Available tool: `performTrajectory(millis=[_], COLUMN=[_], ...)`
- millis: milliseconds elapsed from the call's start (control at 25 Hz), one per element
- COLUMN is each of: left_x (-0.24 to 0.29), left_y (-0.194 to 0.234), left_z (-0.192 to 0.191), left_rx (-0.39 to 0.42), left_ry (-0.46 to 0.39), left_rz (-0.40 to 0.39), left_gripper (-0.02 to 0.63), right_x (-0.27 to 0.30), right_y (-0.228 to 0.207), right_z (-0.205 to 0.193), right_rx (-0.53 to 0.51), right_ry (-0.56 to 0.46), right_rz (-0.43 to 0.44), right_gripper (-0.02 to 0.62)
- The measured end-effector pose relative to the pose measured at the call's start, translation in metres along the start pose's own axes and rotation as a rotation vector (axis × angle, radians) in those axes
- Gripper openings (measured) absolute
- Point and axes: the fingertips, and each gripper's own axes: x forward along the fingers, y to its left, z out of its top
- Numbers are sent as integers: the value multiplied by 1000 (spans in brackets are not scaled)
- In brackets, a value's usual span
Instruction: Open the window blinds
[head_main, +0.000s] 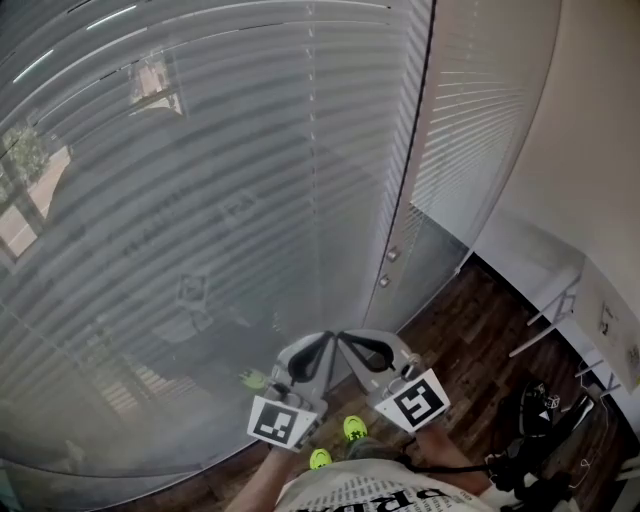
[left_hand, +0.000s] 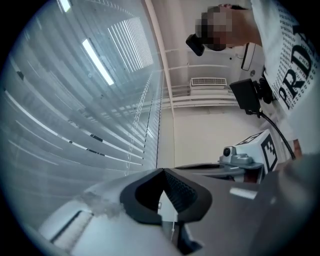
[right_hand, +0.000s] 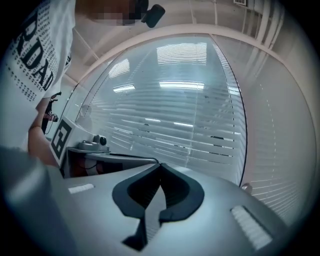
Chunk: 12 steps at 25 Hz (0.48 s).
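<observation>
The window blinds (head_main: 230, 200) are grey horizontal slats lying flat and closed behind a reflective pane. They fill the left and middle of the head view. A second slatted panel (head_main: 480, 120) hangs right of a dark upright frame (head_main: 412, 170), which carries two small round knobs (head_main: 389, 268). My left gripper (head_main: 322, 342) and right gripper (head_main: 347, 340) are side by side low in that view, tips nearly touching each other, short of the pane. Both are shut with nothing seen held: the left gripper (left_hand: 163, 171) and the right gripper (right_hand: 160, 164) show tips meeting. One knob (right_hand: 245, 187) is visible to the right.
Dark wooden floor (head_main: 470, 340) runs along the base of the window. A white desk frame (head_main: 560, 300) and dark gear with cables (head_main: 540, 420) sit at the right. The person's green shoes (head_main: 354, 428) are just below the grippers. A wall vent (left_hand: 209, 81) is high up.
</observation>
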Motion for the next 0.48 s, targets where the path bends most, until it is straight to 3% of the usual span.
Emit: performTrajectory(millis=[480], left_x=[85], left_y=[19], left_z=[-25], left_rx=[25], left_ry=[37], left_rz=[42], left_gripper=[-11], right_x=[11], right_y=[-87], right_z=[-20], right_rx=[-17], right_ry=[-6], right_rz=[28], right_gripper=[8])
